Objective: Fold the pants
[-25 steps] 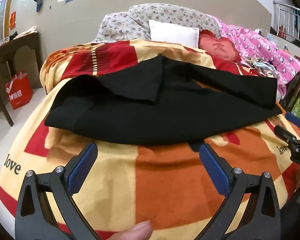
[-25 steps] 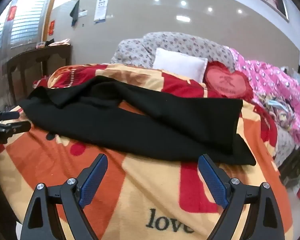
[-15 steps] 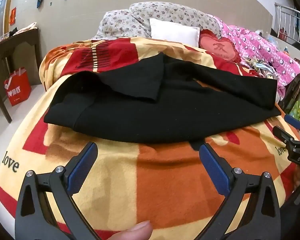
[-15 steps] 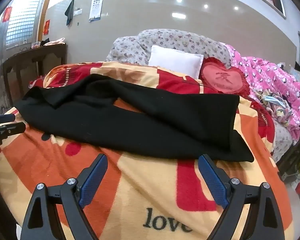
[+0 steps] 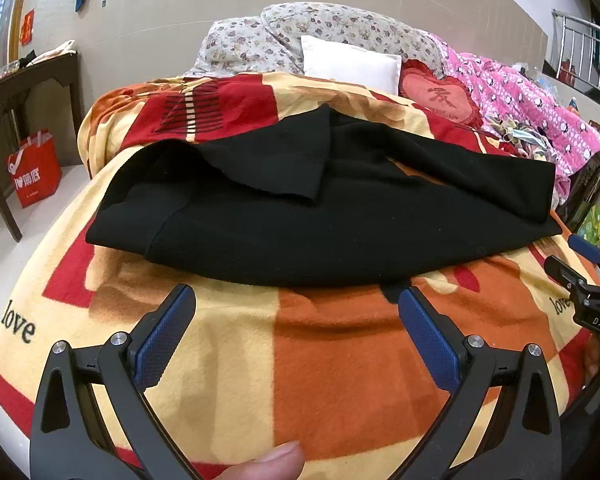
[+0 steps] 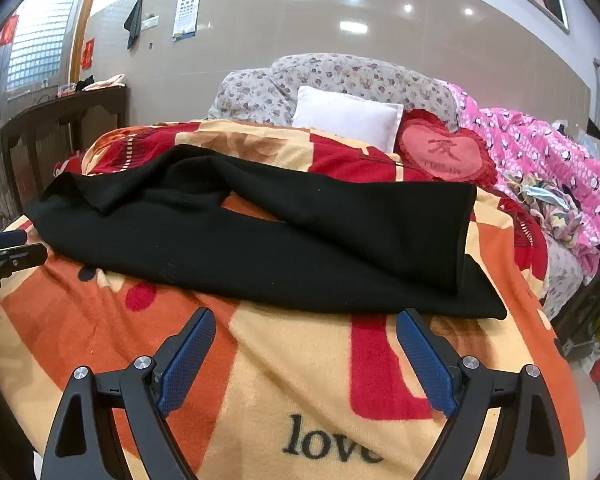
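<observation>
- Hovering wide open, left tongs (image 5: 296,316), nothing between the blue pads, just short of the near hem of the black pants (image 5: 320,216).
- Gaping equally wide, right tongs (image 6: 304,344), empty too, pointed slightly down at the blanket (image 6: 308,392) with the pants edge just beyond at 12 o'clock.
- Showing at 3 o'clock in the left view, the tips of the right tongs; showing at 9 o'clock in the right view, the tips of the left ones. Both well apart, one toward each end of the garment.
- Lying crosswise on the bed, pants spread over the orange, red and cream blanket, waistband end toward 9 o'clock in the left view, leg cuffs toward 3 o'clock in the right view.
- Draped loosely, one leg over the other, with a flap turned back near the waist and a strip of blanket visible between the legs. Not yet neat, not yet folded in half.
- Resting beyond at 12 o'clock: white pillow (image 6: 348,116), heart cushion (image 6: 444,152), pink quilt (image 6: 548,152) toward 2 o'clock.
- Judged step: approach before the first grasp.
- Needed next, probably: lowering each pair onto the near edge, pinching both layers at once, then lifting together so the cloth does not drag or bunch.
</observation>
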